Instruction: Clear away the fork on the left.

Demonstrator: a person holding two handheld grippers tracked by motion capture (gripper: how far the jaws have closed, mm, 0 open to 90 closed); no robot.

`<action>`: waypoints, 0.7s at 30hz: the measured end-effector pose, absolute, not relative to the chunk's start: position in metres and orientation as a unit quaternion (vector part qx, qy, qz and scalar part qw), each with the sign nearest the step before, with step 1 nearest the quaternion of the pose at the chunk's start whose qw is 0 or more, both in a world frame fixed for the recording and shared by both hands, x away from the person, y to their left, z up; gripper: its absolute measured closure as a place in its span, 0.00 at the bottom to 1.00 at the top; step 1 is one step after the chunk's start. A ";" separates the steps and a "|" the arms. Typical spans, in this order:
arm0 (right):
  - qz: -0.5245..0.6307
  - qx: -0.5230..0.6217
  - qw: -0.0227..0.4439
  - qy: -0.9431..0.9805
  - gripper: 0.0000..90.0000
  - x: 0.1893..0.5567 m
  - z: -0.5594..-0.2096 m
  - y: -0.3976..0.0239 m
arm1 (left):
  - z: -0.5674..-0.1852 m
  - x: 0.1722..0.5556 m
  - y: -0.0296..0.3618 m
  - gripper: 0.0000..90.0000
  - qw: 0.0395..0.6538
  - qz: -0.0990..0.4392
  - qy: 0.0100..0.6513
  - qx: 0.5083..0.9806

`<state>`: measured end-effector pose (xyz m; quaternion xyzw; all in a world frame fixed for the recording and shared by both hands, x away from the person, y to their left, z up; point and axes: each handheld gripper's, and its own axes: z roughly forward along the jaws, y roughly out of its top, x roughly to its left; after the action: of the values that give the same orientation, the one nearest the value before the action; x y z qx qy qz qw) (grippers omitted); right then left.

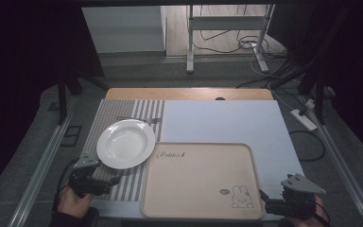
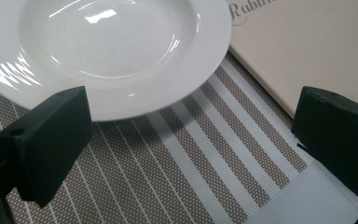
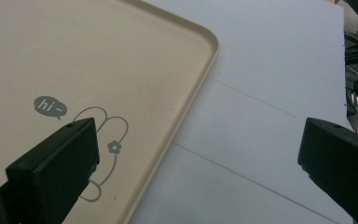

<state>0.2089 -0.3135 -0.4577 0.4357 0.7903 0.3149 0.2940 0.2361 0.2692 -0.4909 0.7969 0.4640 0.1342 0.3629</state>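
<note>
A white deep plate (image 1: 125,143) (image 2: 107,51) rests on a striped placemat (image 1: 123,187) (image 2: 200,154) at the table's left. A beige tray (image 1: 199,179) (image 3: 51,56) with a rabbit drawing lies front centre, its left edge by the plate. My left gripper (image 1: 111,183) (image 2: 191,140) is open near the front left, just short of the plate's near rim, holding nothing. My right gripper (image 1: 264,198) (image 3: 198,163) stands open at the front right, straddling the tray's right edge (image 3: 186,112), nothing between its jaws.
A fork (image 1: 139,119) lies on the placemat behind the plate. White sheet (image 1: 227,120) (image 3: 270,93) covers the table's right and far part. Beyond the table are a metal stand (image 1: 227,28), cables and a power strip (image 1: 303,118) on the floor.
</note>
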 end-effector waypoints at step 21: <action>0.306 0.428 0.294 0.798 0.00 0.209 -0.459 -0.311 | -0.493 0.267 0.261 0.00 0.355 0.128 0.472 0.797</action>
<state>0.2093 -0.3108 -0.4587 0.4282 0.7978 0.3058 0.2945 0.2670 0.2606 -0.4934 0.7970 0.4716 0.1277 0.3552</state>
